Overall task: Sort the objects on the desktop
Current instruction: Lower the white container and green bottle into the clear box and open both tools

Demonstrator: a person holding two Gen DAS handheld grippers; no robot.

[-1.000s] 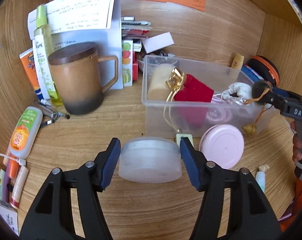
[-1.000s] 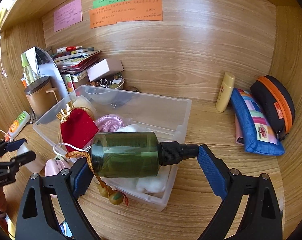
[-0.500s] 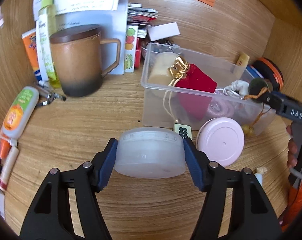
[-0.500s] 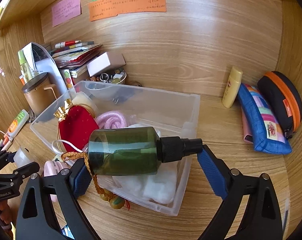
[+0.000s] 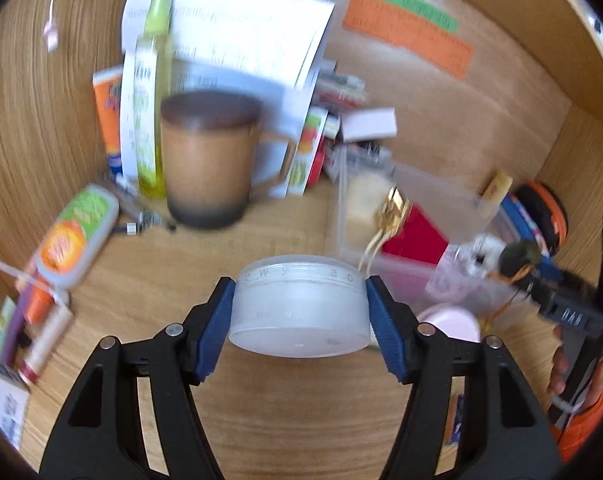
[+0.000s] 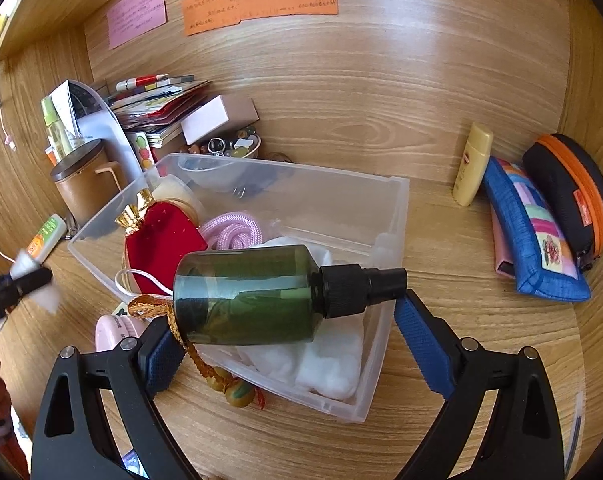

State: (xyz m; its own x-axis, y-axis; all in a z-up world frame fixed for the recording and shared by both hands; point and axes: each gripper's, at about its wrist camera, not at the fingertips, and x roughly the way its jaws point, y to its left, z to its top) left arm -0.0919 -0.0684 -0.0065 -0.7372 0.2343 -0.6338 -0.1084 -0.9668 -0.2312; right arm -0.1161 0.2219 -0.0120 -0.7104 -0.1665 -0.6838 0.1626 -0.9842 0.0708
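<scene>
My left gripper is shut on a round frosted white jar, lifted off the wooden desk and tilted. In the right wrist view my right gripper is shut on a dark green spray bottle, held lengthwise over the near corner of the clear plastic bin. A gold cord with beads hangs from the bottle. The bin holds a red pouch, a pink coiled cord and white cotton. A pink round case lies on the desk beside the bin.
A brown lidded mug, a yellow-green bottle, tubes and papers crowd the back left. A stack of booklets and a small box sit behind the bin. A yellow tube, blue pouch and black case lie at right.
My left gripper closed on the white jar and lifted it off the desk, rolling as it rose. The right gripper stayed over the bin with the green bottle.
</scene>
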